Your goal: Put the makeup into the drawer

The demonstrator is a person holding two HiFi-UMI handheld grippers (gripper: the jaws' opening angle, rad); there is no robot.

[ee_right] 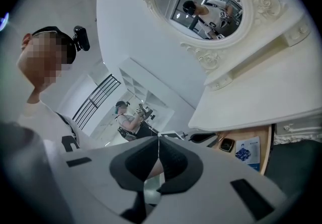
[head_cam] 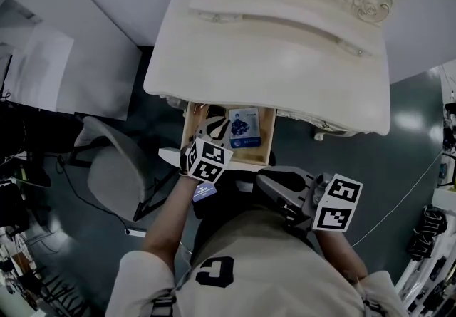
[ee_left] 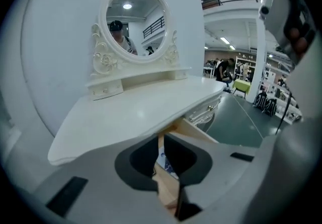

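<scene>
Wooden drawer (head_cam: 268, 137) under glossy white vanity (head_cam: 285, 66) holds a blue-printed packet (head_cam: 244, 128), print illegible. Left gripper (ee_left: 162, 137) jaws nearly meet, right gripper (ee_right: 158, 140) jaws meet; both are empty.

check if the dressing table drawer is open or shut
Open: the drawer juts out from under the tabletop, its wooden floor and a blue-printed card exposed.

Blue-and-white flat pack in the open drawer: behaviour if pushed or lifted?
The pack lies flat and thin: probably slides, won't roll or tip. Looks light, so may flex if lifted by one edge. Flat on the drawer floor, hard to pinch.
</scene>
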